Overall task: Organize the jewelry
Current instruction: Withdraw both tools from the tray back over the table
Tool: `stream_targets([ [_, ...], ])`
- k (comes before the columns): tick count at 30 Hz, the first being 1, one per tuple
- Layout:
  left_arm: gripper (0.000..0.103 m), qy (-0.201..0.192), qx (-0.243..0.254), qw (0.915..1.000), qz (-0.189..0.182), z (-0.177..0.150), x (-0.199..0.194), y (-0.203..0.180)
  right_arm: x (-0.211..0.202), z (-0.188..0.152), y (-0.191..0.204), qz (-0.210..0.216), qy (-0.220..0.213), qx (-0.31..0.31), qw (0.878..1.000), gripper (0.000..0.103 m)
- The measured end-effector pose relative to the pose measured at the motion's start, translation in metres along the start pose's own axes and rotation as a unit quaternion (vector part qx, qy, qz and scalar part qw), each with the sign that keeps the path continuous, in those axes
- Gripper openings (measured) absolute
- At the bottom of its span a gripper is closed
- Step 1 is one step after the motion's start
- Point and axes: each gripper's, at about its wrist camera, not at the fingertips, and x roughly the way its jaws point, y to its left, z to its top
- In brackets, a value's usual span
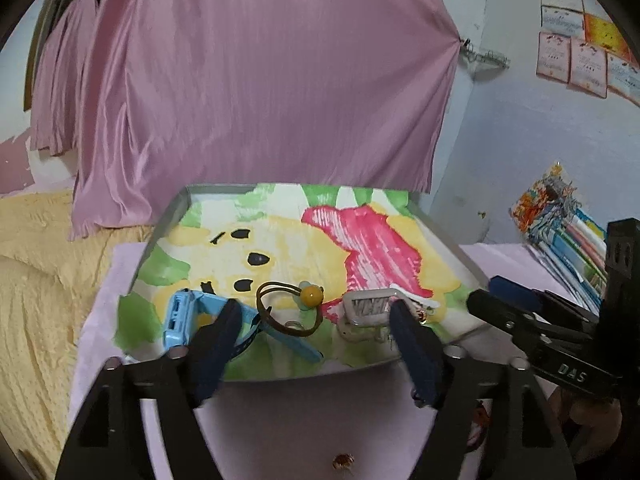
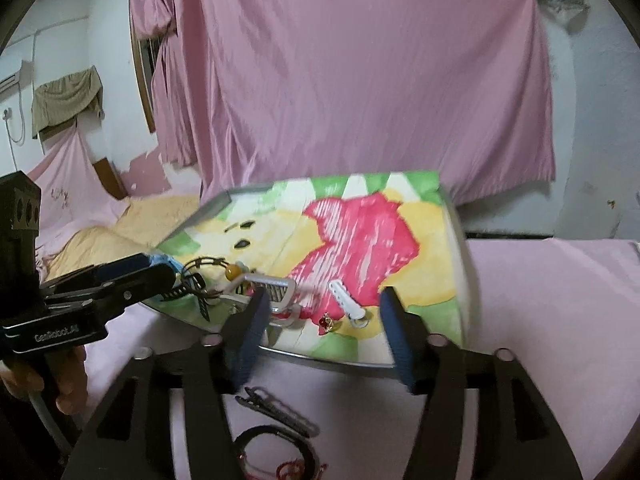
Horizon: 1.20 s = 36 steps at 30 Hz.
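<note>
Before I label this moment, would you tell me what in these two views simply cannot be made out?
- Blue watch, left wrist view: its strap is partly hidden behind the left gripper's finger.
- Small item on the pink cloth, left wrist view: too small to identify.
- Black loop, right wrist view: cut off by the bottom edge.
- White comb clip, right wrist view: blurred, partly behind the right gripper's finger.

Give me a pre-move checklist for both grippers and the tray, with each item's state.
1. Left gripper empty, jaws apart: ok.
2. Right gripper empty, jaws apart: ok.
3. Blue watch, hair tie and comb clip lie in the tray: ok.
4. All pieces in the tray: not ok; black clip and black band lie on the pink cloth.
5. Red charm clear of the right pads: ok.
6. Grippers apart from each other: ok.
</note>
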Motion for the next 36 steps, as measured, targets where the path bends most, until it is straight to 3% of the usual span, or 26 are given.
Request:
stream_targets([
  [1,0.082,-0.009,0.000,1.0000,0.001,-0.001,-0.005,0.000,-0.008,-0.001,0.001,-0.003,-0.011,0.000,1.000,0.064],
  [3,0.088,-0.026,0.002,0.9997,0.003,-0.005,-0.017,-0.001,-0.021,-0.004,0.003,-0.013,-0.028,-0.002,1.000,0.077],
  [5,0.097,-0.041,0.002,0.9991,0.008,-0.010,-0.030,-0.003,-0.035,-0.008,0.004,-0.017,-0.046,0.001,0.999,0.082],
  [9,0.102,-0.069,0.003,0.9975,0.016,-0.021,-0.050,-0.005,-0.057,-0.017,0.007,-0.020,-0.071,0.003,0.997,0.093],
  [21,0.102,-0.134,0.010,0.9906,0.026,-0.057,-0.097,-0.012,-0.116,-0.051,0.017,-0.019,-0.145,-0.008,0.989,0.097],
  [30,0.102,-0.144,0.013,0.9889,0.033,-0.082,-0.111,-0.012,-0.132,-0.072,0.022,-0.020,-0.160,-0.017,0.987,0.097],
  [36,0.102,-0.148,0.012,0.9883,0.032,-0.094,-0.114,-0.012,-0.129,-0.084,0.020,-0.026,-0.147,-0.020,0.989,0.097],
])
